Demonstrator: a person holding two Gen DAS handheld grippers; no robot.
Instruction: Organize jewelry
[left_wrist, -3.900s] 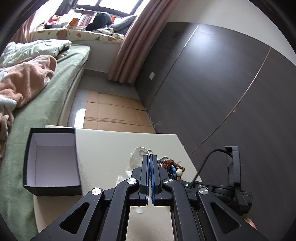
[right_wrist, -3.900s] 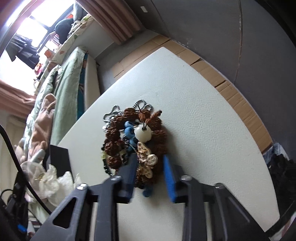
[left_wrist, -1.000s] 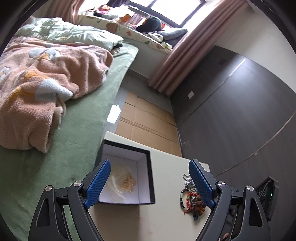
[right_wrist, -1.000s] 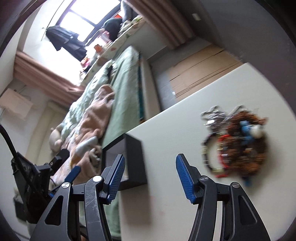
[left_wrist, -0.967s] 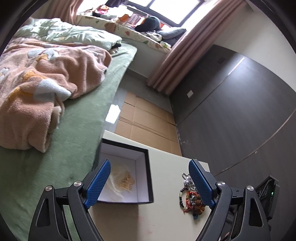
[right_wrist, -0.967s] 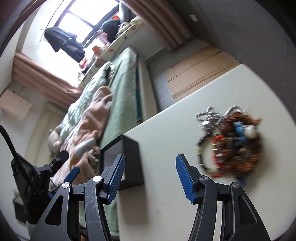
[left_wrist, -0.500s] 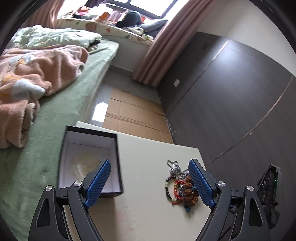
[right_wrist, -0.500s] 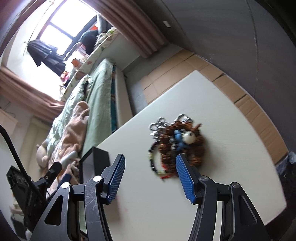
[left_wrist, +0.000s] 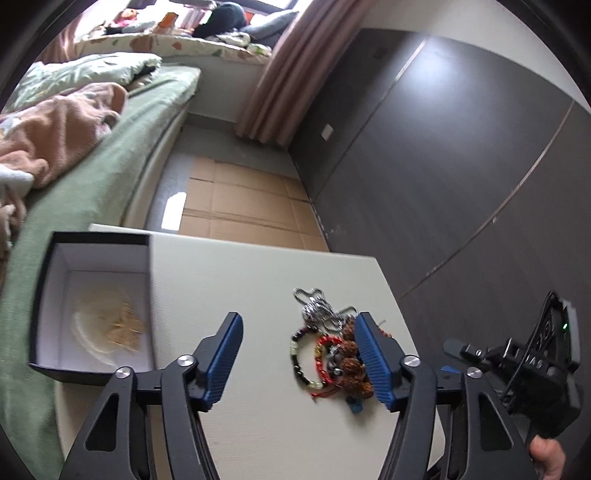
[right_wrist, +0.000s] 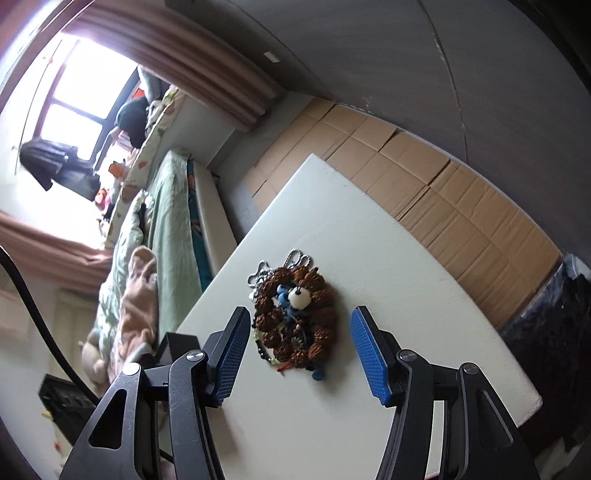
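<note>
Two grippers, both mine and both spread wide with nothing held: my left gripper (left_wrist: 297, 354) and my right gripper (right_wrist: 301, 350). One heap of jewelry (right_wrist: 295, 317) lies on the white table (right_wrist: 424, 280), framed between my right fingers, presumably lined up for a pick. One black box (left_wrist: 55, 295), well apart at the table's left, holds one gold piece (left_wrist: 122, 325).

— How's the left gripper (left_wrist: 295, 354) standing?
— Spread wide, its blue pads (left_wrist: 223, 360) well apart, nothing between them.
— And the right gripper (right_wrist: 300, 352)?
— Gaping just the same, holding nothing. Its black body shows to the right of the left one, with a bit of the person's hand (left_wrist: 548, 456) under it.
</note>
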